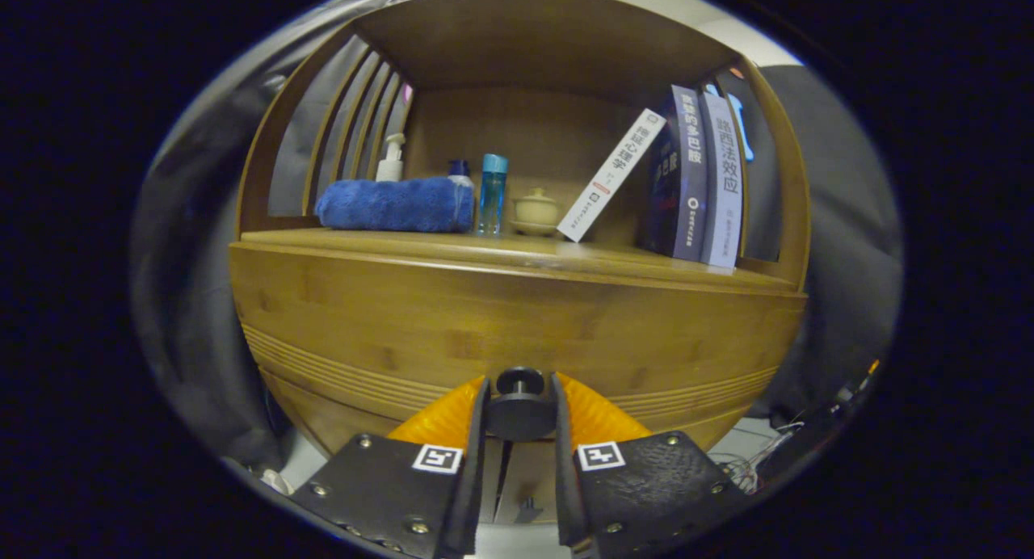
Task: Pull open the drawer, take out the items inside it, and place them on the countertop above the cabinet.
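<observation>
A wooden cabinet stands straight ahead, its drawer front (517,317) a broad bamboo panel with a round dark knob (520,409) at its lower middle. My gripper (520,393) is at that knob, one finger on each side of it, both pressing against it. The drawer front looks flush with the cabinet, and what lies inside it is hidden. Above the drawer runs the countertop (517,256), a wooden shelf under a wooden roof.
On the countertop lie a rolled blue towel (396,205), a white pump bottle (391,159), a blue bottle (492,194), a small lidded pot (536,212), a leaning white book (611,175) and two upright books (699,175). Cables (759,466) trail on the floor at lower right.
</observation>
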{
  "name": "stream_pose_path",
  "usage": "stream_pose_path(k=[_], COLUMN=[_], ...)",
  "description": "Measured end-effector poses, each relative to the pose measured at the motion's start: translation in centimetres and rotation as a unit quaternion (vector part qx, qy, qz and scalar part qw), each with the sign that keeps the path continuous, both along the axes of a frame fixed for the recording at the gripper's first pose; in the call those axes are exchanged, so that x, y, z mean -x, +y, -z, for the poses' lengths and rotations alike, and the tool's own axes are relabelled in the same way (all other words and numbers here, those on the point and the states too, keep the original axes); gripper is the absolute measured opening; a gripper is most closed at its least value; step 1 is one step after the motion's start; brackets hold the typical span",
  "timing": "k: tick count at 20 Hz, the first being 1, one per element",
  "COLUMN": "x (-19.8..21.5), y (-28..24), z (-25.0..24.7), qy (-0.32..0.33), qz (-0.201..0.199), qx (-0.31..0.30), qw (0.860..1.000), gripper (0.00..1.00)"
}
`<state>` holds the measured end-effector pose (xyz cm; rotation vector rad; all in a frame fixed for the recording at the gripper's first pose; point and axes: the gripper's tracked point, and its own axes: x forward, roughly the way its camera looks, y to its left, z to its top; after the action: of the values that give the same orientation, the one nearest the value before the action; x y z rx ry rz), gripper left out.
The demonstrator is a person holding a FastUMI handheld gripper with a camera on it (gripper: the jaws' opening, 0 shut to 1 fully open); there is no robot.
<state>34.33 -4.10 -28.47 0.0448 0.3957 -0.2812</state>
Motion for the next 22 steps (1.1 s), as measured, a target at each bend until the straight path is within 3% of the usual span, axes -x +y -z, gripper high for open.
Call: stream_pose_path(k=[5, 22], x=[0.3, 11.2], y=[-0.1, 2.6], z=[-0.1, -2.2], qy=[0.007, 0.001], qz=[-0.009, -0.049], qx=[0.017, 0.027], qw=[1.000, 0.998], gripper=[0.25, 0.25])
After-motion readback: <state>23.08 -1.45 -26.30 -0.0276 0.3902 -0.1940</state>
